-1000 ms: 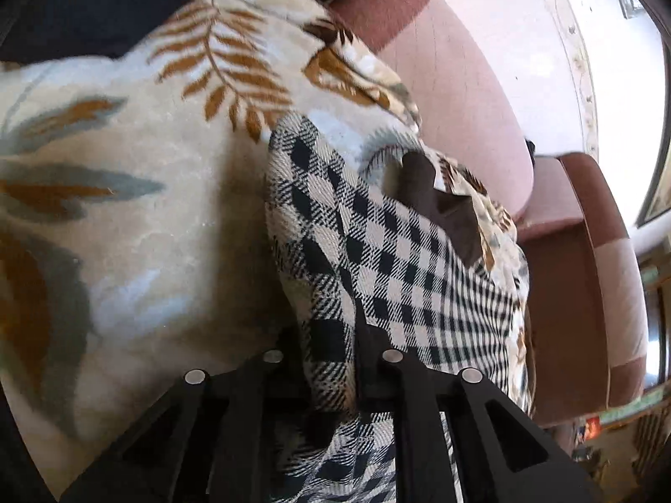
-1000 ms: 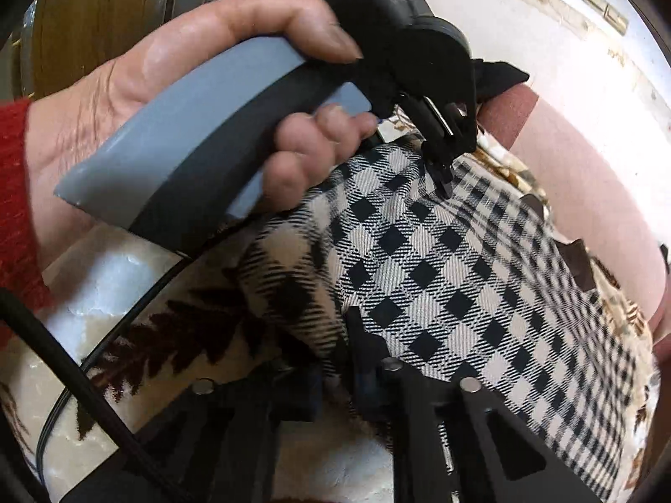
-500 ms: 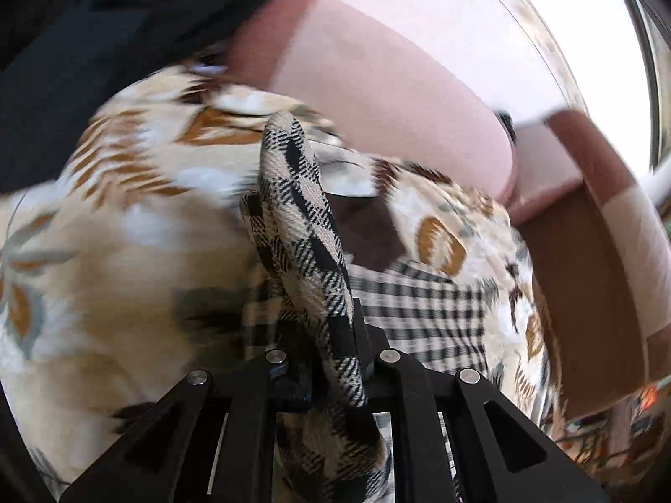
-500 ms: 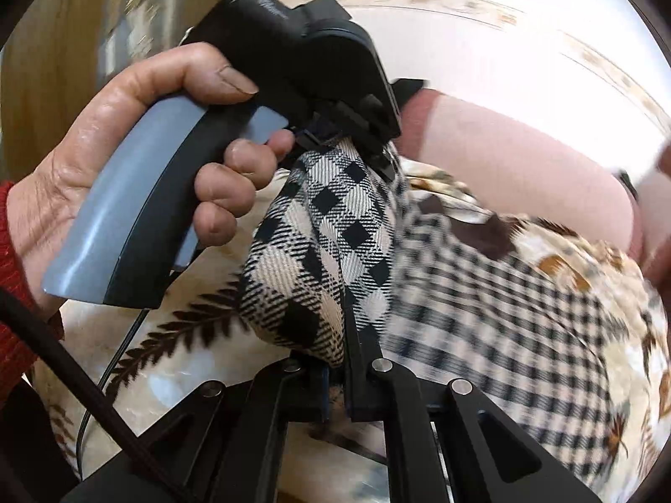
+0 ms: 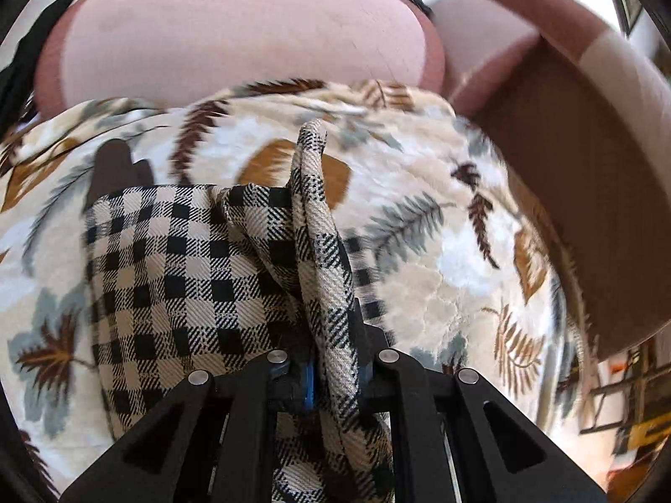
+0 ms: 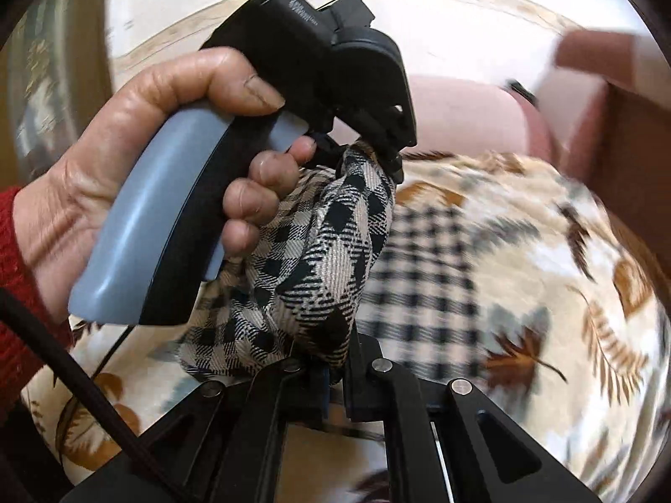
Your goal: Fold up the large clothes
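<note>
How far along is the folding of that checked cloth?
Early to midway. Done: both grippers have hold of the checked cloth. In hand: the left gripper and right gripper pinch bunched edges above the leaf-print blanket. Left: laying the lifted part down flat; no tidy fold shows.

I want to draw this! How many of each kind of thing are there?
Black-and-cream checked cloth garment: 1
Cream leaf-patterned blanket: 1
Pink-and-brown sofa: 1
Black tongs: 2, left and right
Total: 5
</note>
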`<action>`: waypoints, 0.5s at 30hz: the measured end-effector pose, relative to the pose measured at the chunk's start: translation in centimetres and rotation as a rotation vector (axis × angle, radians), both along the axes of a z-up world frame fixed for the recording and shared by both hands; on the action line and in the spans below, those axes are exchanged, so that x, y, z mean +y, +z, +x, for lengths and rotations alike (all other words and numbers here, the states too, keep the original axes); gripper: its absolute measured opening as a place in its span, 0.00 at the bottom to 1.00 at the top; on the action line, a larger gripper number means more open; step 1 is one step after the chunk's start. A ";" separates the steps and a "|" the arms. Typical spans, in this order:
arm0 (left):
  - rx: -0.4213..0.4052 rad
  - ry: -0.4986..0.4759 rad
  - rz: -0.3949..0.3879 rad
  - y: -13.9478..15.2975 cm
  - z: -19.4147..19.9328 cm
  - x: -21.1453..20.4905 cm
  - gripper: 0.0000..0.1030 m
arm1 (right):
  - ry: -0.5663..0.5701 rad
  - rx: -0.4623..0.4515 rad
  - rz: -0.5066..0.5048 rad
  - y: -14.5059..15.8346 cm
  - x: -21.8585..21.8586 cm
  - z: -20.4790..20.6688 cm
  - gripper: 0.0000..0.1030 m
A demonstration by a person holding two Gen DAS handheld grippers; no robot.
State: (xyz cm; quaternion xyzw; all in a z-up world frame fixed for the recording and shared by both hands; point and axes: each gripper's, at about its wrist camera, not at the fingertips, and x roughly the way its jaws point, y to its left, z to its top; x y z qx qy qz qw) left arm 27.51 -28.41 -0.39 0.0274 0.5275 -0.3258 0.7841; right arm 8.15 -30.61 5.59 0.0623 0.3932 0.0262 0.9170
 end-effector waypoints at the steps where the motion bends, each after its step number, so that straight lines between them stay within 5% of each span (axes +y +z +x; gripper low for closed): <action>1: -0.004 -0.005 0.013 -0.5 -0.1 -0.8 0.10 | -0.020 0.014 0.009 -0.5 -1.0 -0.1 0.04; 6: 0.048 0.004 -0.005 -1.9 -0.6 -2.1 0.17 | -0.060 0.103 0.115 -3.1 -4.6 -0.5 0.04; 8: 0.048 -0.006 -0.041 -1.1 -1.4 -1.5 0.31 | -0.061 0.132 0.170 -3.9 -5.8 -0.5 0.05; 12: -0.041 -0.002 -0.069 2.2 -3.5 1.0 0.37 | -0.085 0.157 0.192 -3.6 -7.5 -1.0 0.32; 15: -0.116 0.010 -0.068 4.4 -5.4 4.0 0.49 | -0.126 0.147 0.279 -2.6 -9.9 -1.7 0.36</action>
